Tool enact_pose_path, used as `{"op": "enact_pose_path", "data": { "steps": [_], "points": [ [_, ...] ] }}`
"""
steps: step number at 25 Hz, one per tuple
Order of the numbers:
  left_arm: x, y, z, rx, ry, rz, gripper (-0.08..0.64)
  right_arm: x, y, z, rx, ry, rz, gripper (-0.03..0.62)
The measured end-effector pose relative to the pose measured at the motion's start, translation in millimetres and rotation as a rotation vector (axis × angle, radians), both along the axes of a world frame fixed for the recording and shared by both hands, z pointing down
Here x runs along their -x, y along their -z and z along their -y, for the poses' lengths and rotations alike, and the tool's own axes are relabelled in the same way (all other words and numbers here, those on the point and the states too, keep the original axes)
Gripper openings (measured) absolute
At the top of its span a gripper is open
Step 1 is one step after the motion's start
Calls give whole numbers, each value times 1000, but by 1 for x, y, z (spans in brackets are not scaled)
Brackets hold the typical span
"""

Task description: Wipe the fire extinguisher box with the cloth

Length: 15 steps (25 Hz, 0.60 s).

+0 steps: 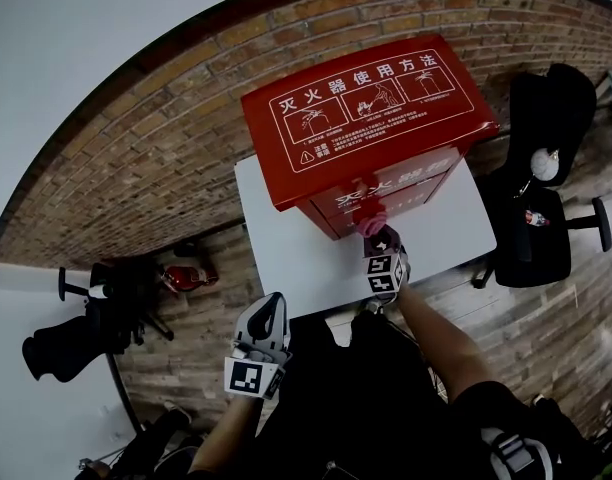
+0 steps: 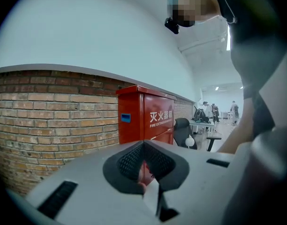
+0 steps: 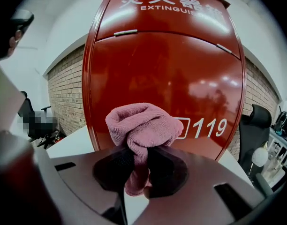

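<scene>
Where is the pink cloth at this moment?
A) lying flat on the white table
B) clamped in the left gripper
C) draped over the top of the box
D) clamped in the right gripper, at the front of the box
D: the right gripper view shows the pink cloth pinched in the right gripper, bunched up right in front of the red fire extinguisher box. The left gripper holds nothing.
</scene>
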State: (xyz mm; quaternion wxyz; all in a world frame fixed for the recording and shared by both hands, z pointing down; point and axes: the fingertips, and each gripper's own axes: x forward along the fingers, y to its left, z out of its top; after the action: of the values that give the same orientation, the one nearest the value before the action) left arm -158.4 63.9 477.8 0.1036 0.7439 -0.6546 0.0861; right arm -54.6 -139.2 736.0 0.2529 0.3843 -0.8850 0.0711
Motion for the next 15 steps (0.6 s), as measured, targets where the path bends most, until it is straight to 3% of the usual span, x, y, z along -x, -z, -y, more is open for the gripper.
{"op": "enact_pose_path", "data": {
  "steps": [4,8,12,15],
  "points": [
    [2,2,-1,-29,4,-12,49,2,-19,-1,25,11,-35,71],
    [10,-7,-9,-6,20,22,49,3,-38,-2,60,16,-62,71],
    [8,2,-6,-26,25,-14,49,2,-56,-3,85,25,-94,71],
    [15,-8,-12,-1,32,22,49,3,-68,-3,107,23,-113,71]
  ]
}}
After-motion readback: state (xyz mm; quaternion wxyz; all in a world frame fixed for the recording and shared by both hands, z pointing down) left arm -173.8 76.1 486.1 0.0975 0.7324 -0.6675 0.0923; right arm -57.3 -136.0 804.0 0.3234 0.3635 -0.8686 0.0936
